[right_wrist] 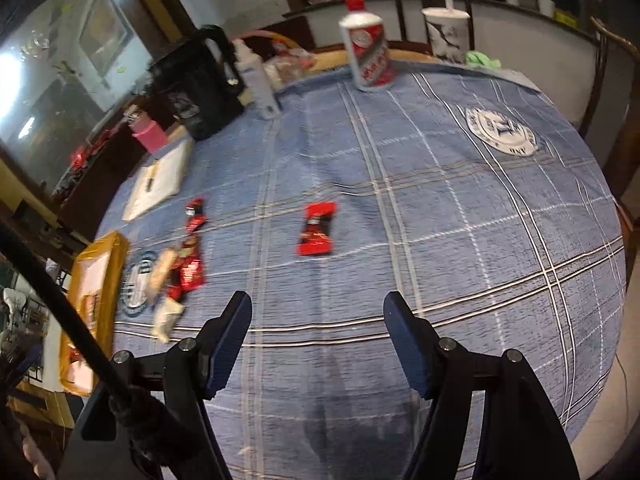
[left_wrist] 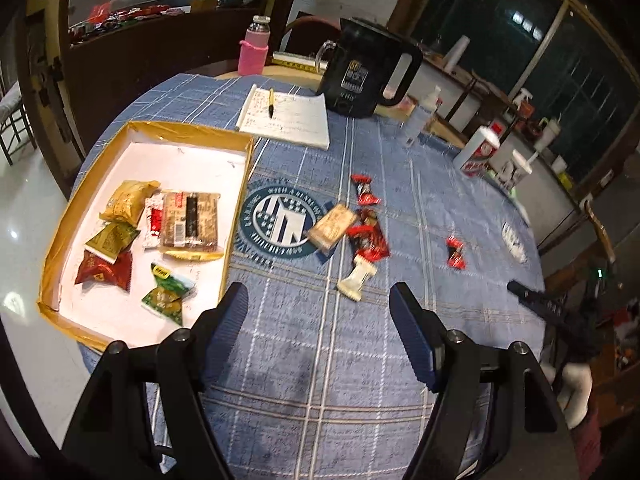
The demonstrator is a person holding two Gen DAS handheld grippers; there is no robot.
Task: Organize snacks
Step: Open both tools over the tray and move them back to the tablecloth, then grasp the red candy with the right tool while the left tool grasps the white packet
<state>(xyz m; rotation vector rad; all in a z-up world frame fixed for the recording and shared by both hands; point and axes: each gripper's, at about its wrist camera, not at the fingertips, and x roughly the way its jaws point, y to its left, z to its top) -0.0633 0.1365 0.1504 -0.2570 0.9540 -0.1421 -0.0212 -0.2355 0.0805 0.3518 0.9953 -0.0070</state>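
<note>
Glossy red wrapper (right_wrist: 317,229) on woven plaid cloth (right_wrist: 440,240), apart from cardboard tray (left_wrist: 240,184).

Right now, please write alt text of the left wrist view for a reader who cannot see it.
The open left gripper hovers above a blue checked tablecloth, holding nothing. At left, a shallow box holds several snack packets; more snacks lie loose on the cloth ahead. Farther back are a notepad with a pen and a black kettle.

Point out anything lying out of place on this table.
Several snacks lie loose on the tablecloth outside the box: a tan packet, red wrappers beside it, and one red candy alone. Nothing looks spilled.
</note>
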